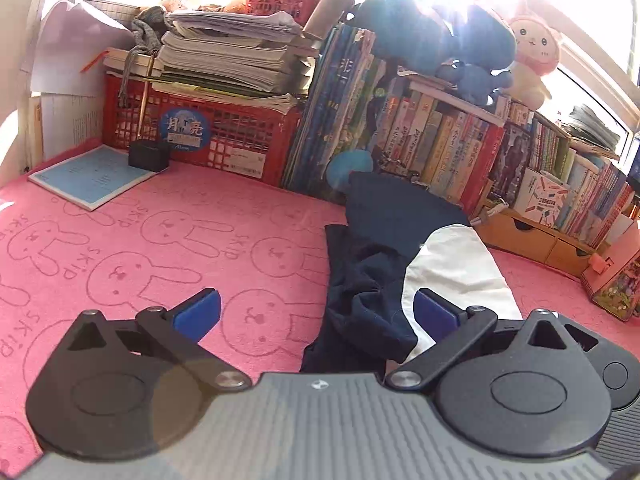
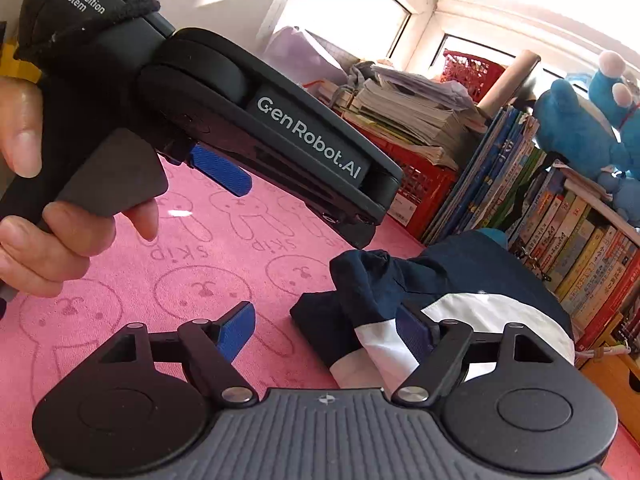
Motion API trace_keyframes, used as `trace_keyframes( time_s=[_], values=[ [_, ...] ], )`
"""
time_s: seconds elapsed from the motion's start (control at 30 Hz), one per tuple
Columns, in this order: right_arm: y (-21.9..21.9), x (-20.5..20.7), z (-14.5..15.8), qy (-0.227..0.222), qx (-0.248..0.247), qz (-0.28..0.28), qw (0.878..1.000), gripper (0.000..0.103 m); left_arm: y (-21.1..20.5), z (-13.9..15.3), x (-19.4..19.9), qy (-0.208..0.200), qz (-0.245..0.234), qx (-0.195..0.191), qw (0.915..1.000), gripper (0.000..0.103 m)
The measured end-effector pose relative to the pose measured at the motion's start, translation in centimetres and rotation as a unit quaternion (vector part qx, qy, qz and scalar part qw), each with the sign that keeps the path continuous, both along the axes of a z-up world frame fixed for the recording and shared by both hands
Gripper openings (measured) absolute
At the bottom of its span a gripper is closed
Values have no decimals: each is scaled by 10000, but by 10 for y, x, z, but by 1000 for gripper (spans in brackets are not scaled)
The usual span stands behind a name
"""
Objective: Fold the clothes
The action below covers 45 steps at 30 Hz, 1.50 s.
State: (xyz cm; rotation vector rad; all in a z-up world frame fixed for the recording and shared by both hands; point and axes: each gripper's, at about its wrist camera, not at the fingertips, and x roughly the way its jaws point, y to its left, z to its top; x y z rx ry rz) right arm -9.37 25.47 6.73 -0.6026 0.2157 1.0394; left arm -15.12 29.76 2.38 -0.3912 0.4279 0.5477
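Observation:
A navy and white garment [image 1: 384, 264] lies bunched on the pink rabbit-print cloth [image 1: 168, 240], close to the row of books. My left gripper [image 1: 316, 314] is open and empty, just above the garment's near left edge, its right pad over the white panel. In the right wrist view the garment [image 2: 400, 280] lies ahead, and my right gripper [image 2: 326, 328] is open and empty over its near end. The left gripper's body [image 2: 280, 136] hangs above the cloth at upper left, held by a hand [image 2: 24, 184].
A red crate [image 1: 224, 132] under stacked papers stands at the back. A blue notebook [image 1: 92, 176] and small black box [image 1: 148, 154] lie at back left. Books [image 1: 460, 148], plush toys [image 1: 532, 56] and a wooden drawer unit [image 1: 532, 236] line the right.

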Motion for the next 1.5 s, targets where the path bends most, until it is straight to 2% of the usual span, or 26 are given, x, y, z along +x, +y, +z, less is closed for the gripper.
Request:
trace_keyframes(
  time_s=[0.07, 0.13, 0.2, 0.27, 0.4, 0.47, 0.53, 0.6, 0.7, 0.77, 0.8, 0.83, 0.87, 0.97, 1.07, 1.13, 1.2, 1.27, 1.4, 1.5],
  values=[
    [-24, 3, 2, -136, 0, -399, 9991, 82, -7, -5, 16, 133, -68, 122, 9998, 103],
    [-42, 10, 0, -333, -77, -901, 9953, 85, -8, -15, 31, 467, 103, 282, 9985, 103],
    [-57, 24, -6, -313, -149, -1440, 9890, 85, -7, -27, 42, 862, 360, 470, 9945, 103],
    [-70, 37, -10, -243, -201, -1914, 9810, 85, -5, -37, 45, 1093, 536, 578, 9909, 103],
    [-79, 48, -21, -323, -341, -2217, 9740, 85, -5, -48, 44, 1355, 653, 758, 9857, 103],
    [-77, 44, -29, -602, -614, -2240, 9708, 85, -5, -50, 45, 1402, 677, 775, 9848, 103],
    [-74, 37, -41, -1285, -967, -2247, 9611, 85, -3, -50, 44, 1406, 668, 715, 9852, 103],
    [-78, 36, -46, -1625, -1038, -2331, 9531, 86, 0, -52, 44, 1390, 650, 606, 9863, 103],
    [-81, 50, -40, -1042, -747, -2444, 9612, 86, 3, -58, 46, 1407, 666, 441, 9868, 103],
    [-73, 59, -39, -887, -651, -2429, 9638, 86, 1, -60, 48, 1428, 692, 431, 9864, 103],
    [-67, 61, -41, -939, -710, -2359, 9646, 77, 0, -59, 48, 1440, 694, 466, 9860, 103],
    [-60, 63, -44, -1001, -782, -2272, 9655, 40, -1, -59, 48, 1452, 686, 495, 9858, 103],
    [-54, 65, -47, -914, -881, -2152, 9683, 25, -1, -58, 48, 1465, 672, 520, 9856, 103],
    [-54, 65, -50, -1001, -956, -2150, 9668, 24, -3, -58, 46, 1482, 592, 561, 9856, 103],
    [-66, 65, -48, -1021, -855, -2268, 9648, 24, -5, -58, 44, 1398, 323, 341, 9891, 103],
    [-77, 60, -42, -1178, -607, -2433, 9609, 10, -12, -57, 42, 1347, 159, 278, 9904, 103],
    [-85, 55, -35, -1363, -483, -2532, 9566, 8, -25, -54, 42, 1379, 52, 394, 9897, 103],
    [-97, 49, -28, -1458, -429, -2584, 9540, 8, -38, -51, 40, 1394, -65, 482, 9890, 103],
    [-132, 25, -12, -1643, -414, -2668, 9487, 8, -61, -46, 25, 1289, -459, 400, 9898, 103],
    [-161, -3, -6, -1565, -551, -2735, 9475, 8, -81, -44, 16, 1290, -775, 474, 9875, 103]
  ],
)
